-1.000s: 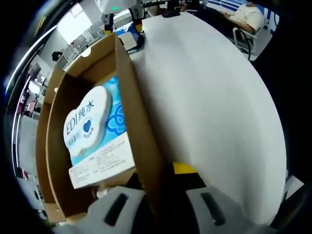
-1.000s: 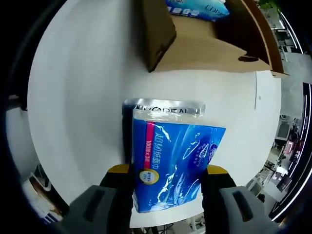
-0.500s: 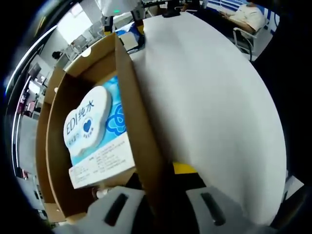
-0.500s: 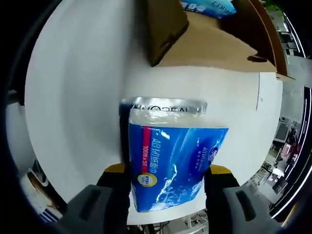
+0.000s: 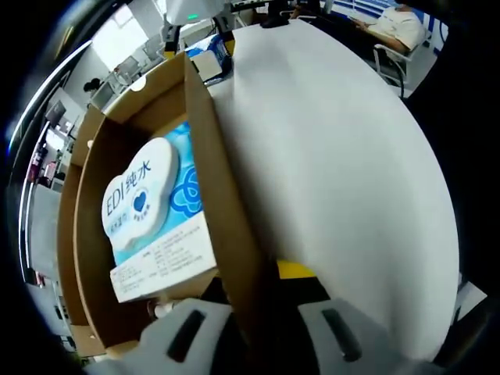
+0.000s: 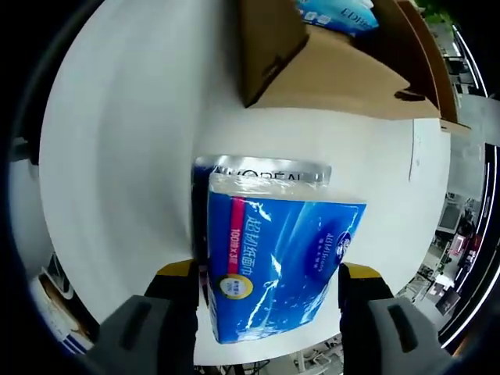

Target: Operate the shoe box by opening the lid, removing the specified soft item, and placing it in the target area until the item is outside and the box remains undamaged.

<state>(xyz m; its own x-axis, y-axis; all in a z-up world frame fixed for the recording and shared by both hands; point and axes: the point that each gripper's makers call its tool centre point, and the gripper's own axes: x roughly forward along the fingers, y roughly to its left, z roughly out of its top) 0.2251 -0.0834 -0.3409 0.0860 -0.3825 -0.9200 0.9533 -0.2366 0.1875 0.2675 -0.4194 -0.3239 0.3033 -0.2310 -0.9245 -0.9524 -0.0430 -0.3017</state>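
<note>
Right gripper pinches tissue pack, long axis along jaws, over table (box well beyond). Left gripper clamps box wall.

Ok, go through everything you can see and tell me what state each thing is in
Shoe box: open, its wall between the left claw's jaws.
Wipes pack: lying inside the box.
Blue tissue pack: out of the box, between the right claw's jaws.
Silver packet: flat on the white table, partly under the tissue pack.
</note>
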